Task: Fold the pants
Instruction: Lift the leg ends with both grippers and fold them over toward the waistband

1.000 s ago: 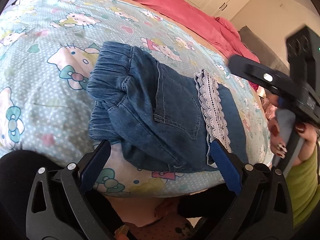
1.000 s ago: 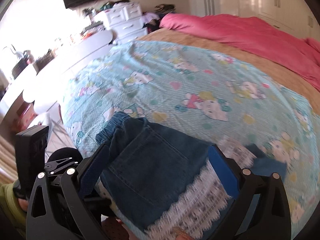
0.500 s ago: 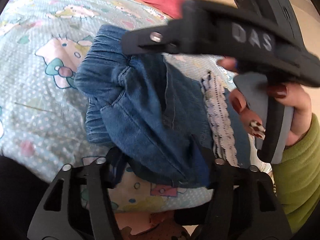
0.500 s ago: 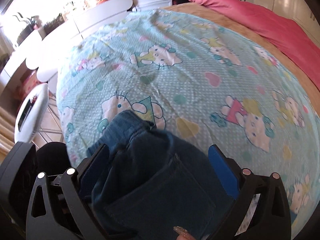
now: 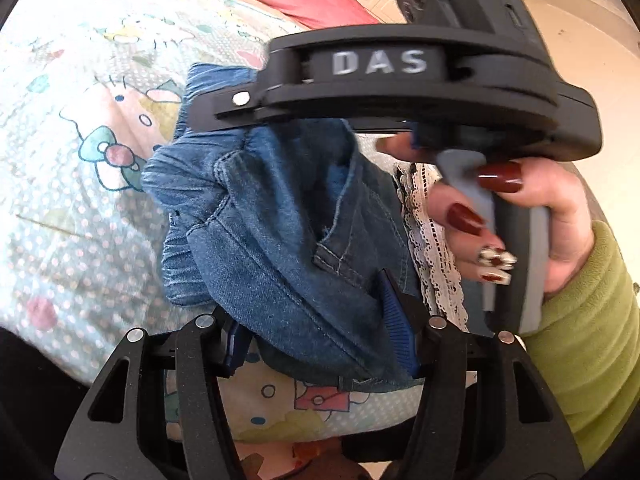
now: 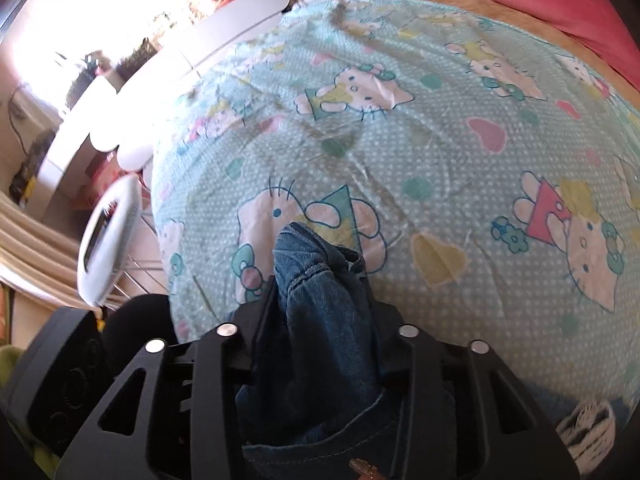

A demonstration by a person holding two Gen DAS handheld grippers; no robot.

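Both grippers have closed since a second ago: the right gripper point(image 6: 320, 320) now pinches the waistband of the pants point(image 5: 288, 232), and the left gripper point(image 5: 320, 336) clamps their lower fold. The pants lie bunched near the front edge of the cartoon-print sheet point(image 6: 440, 120).
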